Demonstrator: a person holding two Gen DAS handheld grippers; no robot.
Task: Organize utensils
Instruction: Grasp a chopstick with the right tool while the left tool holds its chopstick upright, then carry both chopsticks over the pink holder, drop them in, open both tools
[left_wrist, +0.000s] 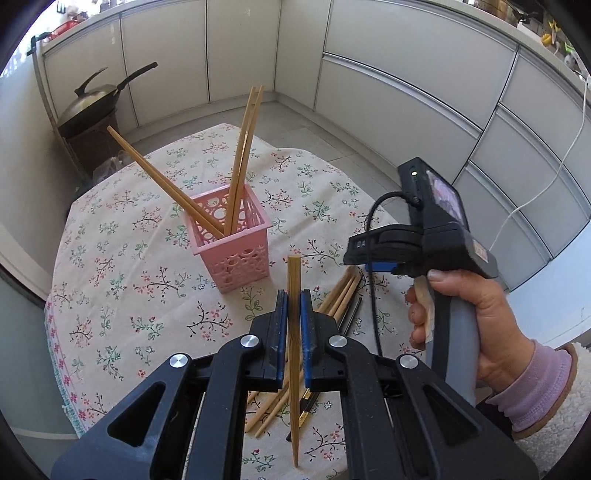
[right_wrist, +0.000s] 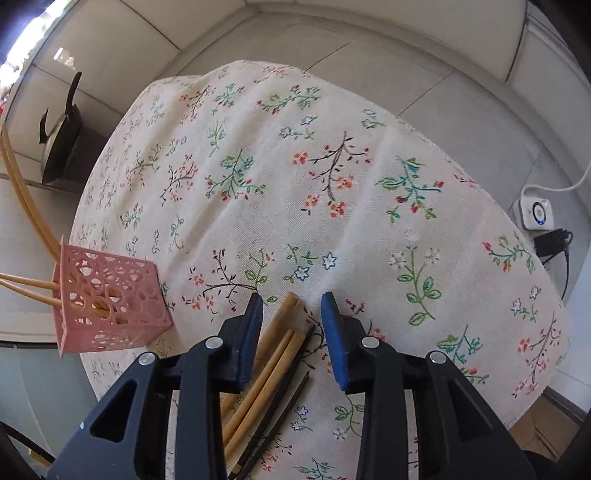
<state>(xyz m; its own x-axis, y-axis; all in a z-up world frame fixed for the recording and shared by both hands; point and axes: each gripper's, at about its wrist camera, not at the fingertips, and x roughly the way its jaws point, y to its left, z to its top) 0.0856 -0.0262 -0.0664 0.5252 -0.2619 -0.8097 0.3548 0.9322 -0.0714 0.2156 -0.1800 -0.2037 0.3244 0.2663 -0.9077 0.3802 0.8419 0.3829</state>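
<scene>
Beside the pink basket (left_wrist: 231, 236), on its near side, the left gripper (left_wrist: 293, 325) is clamped on one bamboo chopstick (left_wrist: 294, 350), its blue pads pressing the shaft a little below the blunt end. The stick hangs nearly upright with its point down, lifted off the floral cloth (left_wrist: 122, 280); held that way, I judge, it can be dropped tip-first through the basket's open top. The basket stands upright on the cloth and already holds several bamboo chopsticks (left_wrist: 243, 155), which lean out against its rim because they are much taller than its walls.

To the right of the basket lies the loose pile (right_wrist: 273, 365): a few bamboo sticks and a few thin black ones, side by side and roughly parallel, blunt ends pointing away from the camera. The right gripper (right_wrist: 291, 306) hangs over this pile, jaws part-way apart and straddling the blunt ends; the pads touch nothing that I can see, so it holds no stick yet. A hand (left_wrist: 469, 317) in a lilac sleeve grips its handle. Its narrowed gap suits a single thin stick, and its place over the pile suggests the next pick is being lined up while the left carries its stick over. Sticks lying so close together could make the jaws catch two at once.
</scene>
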